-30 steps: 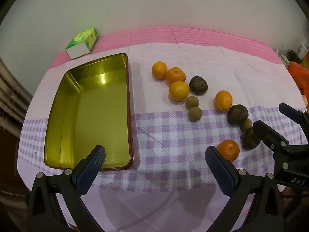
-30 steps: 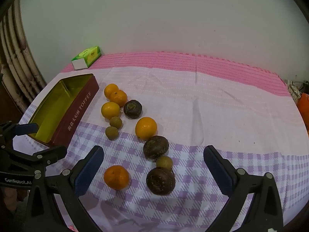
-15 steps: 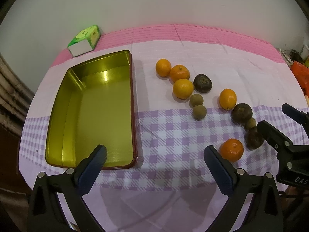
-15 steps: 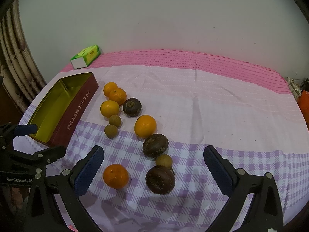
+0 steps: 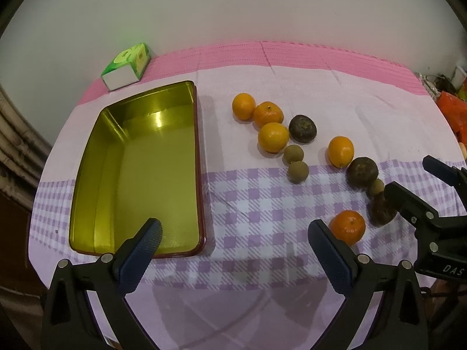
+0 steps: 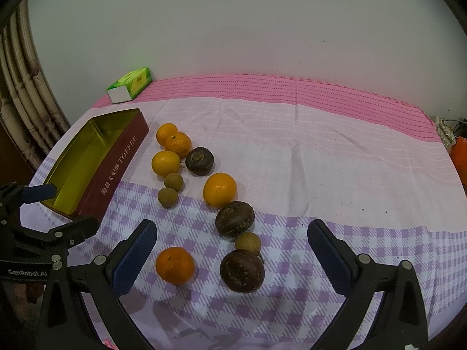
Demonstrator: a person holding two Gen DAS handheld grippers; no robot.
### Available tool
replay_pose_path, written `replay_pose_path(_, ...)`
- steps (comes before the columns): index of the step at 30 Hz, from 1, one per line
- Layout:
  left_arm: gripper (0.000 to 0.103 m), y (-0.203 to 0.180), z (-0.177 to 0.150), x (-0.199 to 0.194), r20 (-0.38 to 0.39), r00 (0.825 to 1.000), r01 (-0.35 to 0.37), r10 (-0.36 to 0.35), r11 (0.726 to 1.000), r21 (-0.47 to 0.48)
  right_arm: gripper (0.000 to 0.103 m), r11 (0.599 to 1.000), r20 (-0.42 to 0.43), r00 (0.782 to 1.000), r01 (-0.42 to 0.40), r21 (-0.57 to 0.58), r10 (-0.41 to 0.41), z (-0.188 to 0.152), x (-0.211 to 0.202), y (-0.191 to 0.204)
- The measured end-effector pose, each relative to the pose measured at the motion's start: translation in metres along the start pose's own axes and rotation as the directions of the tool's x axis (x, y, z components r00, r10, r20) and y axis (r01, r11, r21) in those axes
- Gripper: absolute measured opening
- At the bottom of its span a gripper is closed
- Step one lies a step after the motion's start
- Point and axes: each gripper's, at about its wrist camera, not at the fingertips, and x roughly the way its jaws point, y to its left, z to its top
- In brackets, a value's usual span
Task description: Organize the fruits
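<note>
A glossy metal tin [image 5: 140, 172] sits on a matt woven cloth [image 6: 306, 157] beside wrinkled, rough-skinned dark fruits [image 6: 235, 218].

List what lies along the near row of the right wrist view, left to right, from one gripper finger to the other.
Left finger pad → mandarin orange → dark brown fruit → right finger pad.
</note>
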Motion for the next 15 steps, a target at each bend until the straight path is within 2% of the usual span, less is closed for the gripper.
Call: replay_pose_path(15, 0.1, 0.0063, -0.0038, 0.0046, -0.017, 1.0, -0.023, 0.023, 0.999, -0.022, 0.102, 1.0, -0.012, 1.0, -0.001, -0.012, 0.001, -0.004, -0.0006, 0.0054)
